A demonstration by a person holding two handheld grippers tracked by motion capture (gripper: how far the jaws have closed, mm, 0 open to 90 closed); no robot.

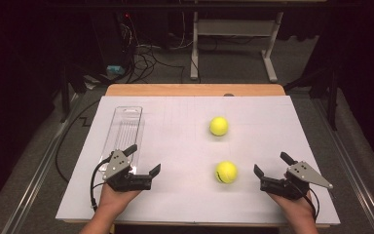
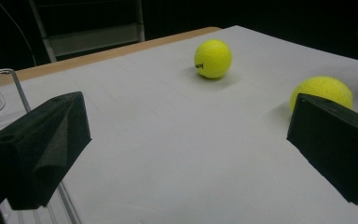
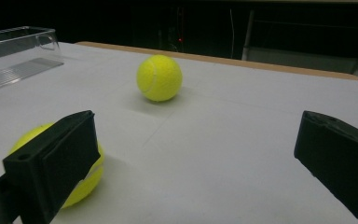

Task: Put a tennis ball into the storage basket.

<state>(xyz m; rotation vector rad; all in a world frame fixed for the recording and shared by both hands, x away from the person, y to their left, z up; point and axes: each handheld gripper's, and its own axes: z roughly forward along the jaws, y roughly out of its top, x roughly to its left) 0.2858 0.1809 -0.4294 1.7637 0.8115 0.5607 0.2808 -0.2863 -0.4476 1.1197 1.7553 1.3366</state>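
Left gripper (image 1: 145,159) low at near left, jaws wide, empty, right gripper (image 1: 272,165) near right, jaws wide, empty, near tennis ball (image 1: 226,172) just left of it, far tennis ball (image 1: 218,126) mid-table, clear tray (image 1: 124,127) near end hidden behind left gripper.

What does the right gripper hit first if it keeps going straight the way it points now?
Probably nothing soon: the right gripper, jaws open, aims across bare white sheet. The near ball sits beside its left jaw; the far ball lies left of centre.
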